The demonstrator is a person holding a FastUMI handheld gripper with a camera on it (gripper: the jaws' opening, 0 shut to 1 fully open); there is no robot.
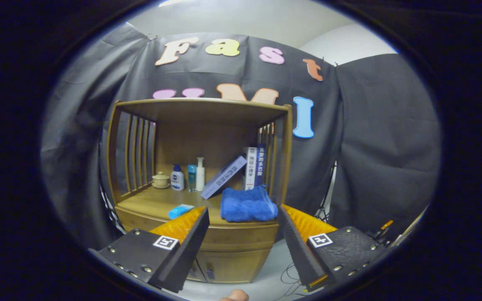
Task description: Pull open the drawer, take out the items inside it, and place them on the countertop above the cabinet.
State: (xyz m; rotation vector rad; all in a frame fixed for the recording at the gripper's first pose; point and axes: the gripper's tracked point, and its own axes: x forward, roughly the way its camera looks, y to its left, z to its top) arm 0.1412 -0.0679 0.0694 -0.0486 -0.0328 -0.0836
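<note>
The gripper hangs with its fingers spread wide, holding nothing, short of the wooden cabinet at centre frame. Its closed drawer shows between them, below the countertop bearing a folded blue towel and small blue tube.

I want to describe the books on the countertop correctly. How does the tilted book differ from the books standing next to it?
The tilted book leans steeply, its top against the upright books, which stand straight by the cabinet's right slats. The tilted book shows a light greyish cover; the upright books show white and dark blue spines. Both rest on the countertop behind the blue towel. The gripper is open, its fingers apart before the cabinet.
</note>
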